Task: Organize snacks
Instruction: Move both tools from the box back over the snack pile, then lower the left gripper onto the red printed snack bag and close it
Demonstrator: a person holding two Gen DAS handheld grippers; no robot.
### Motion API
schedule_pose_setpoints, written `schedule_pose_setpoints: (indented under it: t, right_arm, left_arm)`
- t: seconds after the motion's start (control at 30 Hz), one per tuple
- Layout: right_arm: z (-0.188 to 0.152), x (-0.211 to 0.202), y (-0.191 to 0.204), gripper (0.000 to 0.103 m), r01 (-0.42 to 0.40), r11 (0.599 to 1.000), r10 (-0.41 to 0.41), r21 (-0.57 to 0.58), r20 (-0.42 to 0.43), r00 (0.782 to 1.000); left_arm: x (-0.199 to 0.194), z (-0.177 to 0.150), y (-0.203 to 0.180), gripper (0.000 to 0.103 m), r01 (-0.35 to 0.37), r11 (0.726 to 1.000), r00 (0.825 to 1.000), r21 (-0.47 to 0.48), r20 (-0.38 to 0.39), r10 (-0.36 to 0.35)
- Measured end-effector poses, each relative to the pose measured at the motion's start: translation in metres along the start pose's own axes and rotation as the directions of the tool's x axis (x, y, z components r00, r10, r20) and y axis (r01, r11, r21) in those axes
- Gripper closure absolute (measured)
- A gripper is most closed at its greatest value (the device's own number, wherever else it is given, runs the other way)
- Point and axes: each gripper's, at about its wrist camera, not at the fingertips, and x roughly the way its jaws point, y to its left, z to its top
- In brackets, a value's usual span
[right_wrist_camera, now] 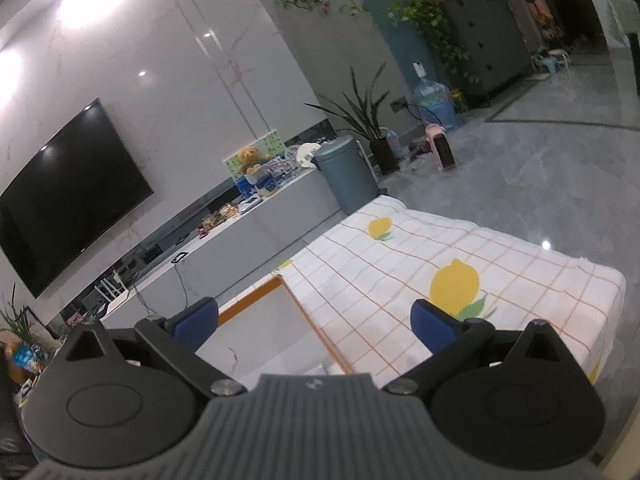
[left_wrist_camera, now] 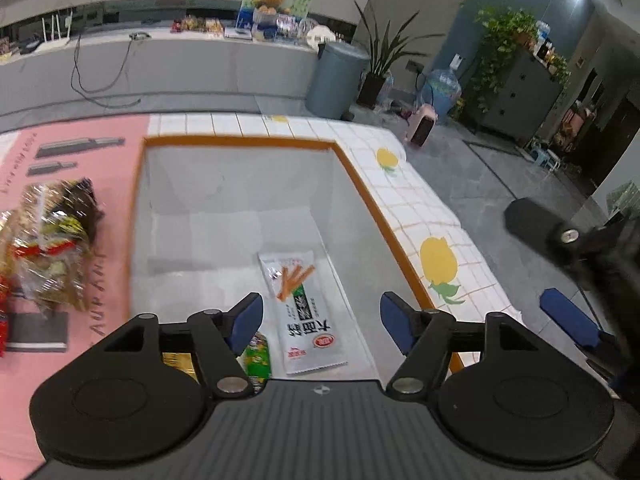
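A white box with an orange rim (left_wrist_camera: 362,184) sits on the table. Inside it lie a long white snack packet with orange sticks printed on it (left_wrist_camera: 308,312) and a green packet (left_wrist_camera: 258,358) near the front wall. My left gripper (left_wrist_camera: 322,322) is open and empty, hovering above the box over these packets. A pile of clear-wrapped snacks (left_wrist_camera: 52,236) lies left of the box on a pink mat (left_wrist_camera: 100,132). My right gripper (right_wrist_camera: 314,326) is open and empty, raised above the box's right rim (right_wrist_camera: 250,300); it also shows at the right of the left wrist view (left_wrist_camera: 568,320).
A lemon-print checked tablecloth (right_wrist_camera: 420,256) covers the table to the right of the box; the table's edge drops to a grey floor. A grey bin (right_wrist_camera: 348,176), plants, a low TV counter and a wall TV (right_wrist_camera: 68,196) stand beyond.
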Motion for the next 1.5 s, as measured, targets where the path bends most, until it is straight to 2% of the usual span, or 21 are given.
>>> schedule_pose_setpoints:
  t: [0.17,0.43,0.6,0.67,0.8,0.93,1.07,1.17,1.27,1.33,1.43,1.5]
  right_arm:
    - [-0.002,-0.005,0.020,0.003,-0.049,0.996,0.049,-0.077,0.000,0.999]
    - [-0.013,-0.018,0.066,0.003,-0.172,0.970,0.176,-0.171,0.007,0.984]
    - [-0.029,-0.022,0.101,0.003,-0.331,0.918,0.325,-0.218,-0.065,0.944]
    - [-0.038,-0.023,0.116,0.003,-0.356,0.897,0.346,-0.262,-0.083,0.935]
    - [-0.062,-0.019,0.145,0.004,-0.397,0.849,0.373,-0.348,-0.137,0.918]
    - [-0.084,-0.007,0.163,0.007,-0.486,0.816,0.428,-0.313,-0.240,0.872]
    - [-0.110,0.002,0.182,0.007,-0.484,0.793,0.404,-0.369,-0.276,0.872]
    - [-0.126,0.006,0.191,0.007,-0.466,0.771,0.369,-0.434,-0.292,0.882]
    - [-0.134,0.016,0.195,0.007,-0.447,0.765,0.332,-0.463,-0.310,0.891]
    - [-0.140,0.023,0.198,0.007,-0.439,0.769,0.311,-0.464,-0.328,0.892]
    - [-0.149,0.035,0.196,0.006,-0.428,0.774,0.278,-0.467,-0.357,0.892]
    - [-0.155,0.039,0.197,0.006,-0.412,0.776,0.251,-0.478,-0.366,0.896]
  left_arm:
    - [-0.042,0.002,0.027,0.019,0.014,0.999,0.998,-0.031,0.055,-0.013]
    - [-0.098,-0.002,0.080,0.019,-0.096,0.994,0.985,-0.053,0.141,0.102]
    - [-0.130,-0.010,0.115,0.018,-0.197,0.980,0.958,-0.036,0.207,0.200]
    - [-0.139,-0.014,0.132,0.018,-0.224,0.974,0.947,-0.038,0.229,0.227]
    - [-0.147,-0.023,0.171,0.018,-0.250,0.962,0.932,-0.112,0.240,0.270]
    - [-0.146,-0.033,0.204,0.018,-0.265,0.947,0.926,-0.183,0.226,0.302]
    - [-0.139,-0.043,0.227,0.018,-0.279,0.939,0.927,-0.199,0.200,0.318]
    - [-0.127,-0.048,0.239,0.016,-0.293,0.941,0.931,-0.166,0.176,0.321]
    - [-0.110,-0.052,0.254,0.015,-0.248,0.959,0.958,-0.135,0.116,0.263]
    - [-0.097,-0.053,0.261,0.014,-0.236,0.966,0.965,-0.101,0.093,0.245]
    - [-0.077,-0.050,0.270,0.014,-0.303,0.949,0.951,-0.082,0.039,0.307]
    - [-0.068,-0.048,0.274,0.014,-0.303,0.951,0.952,-0.069,0.026,0.305]
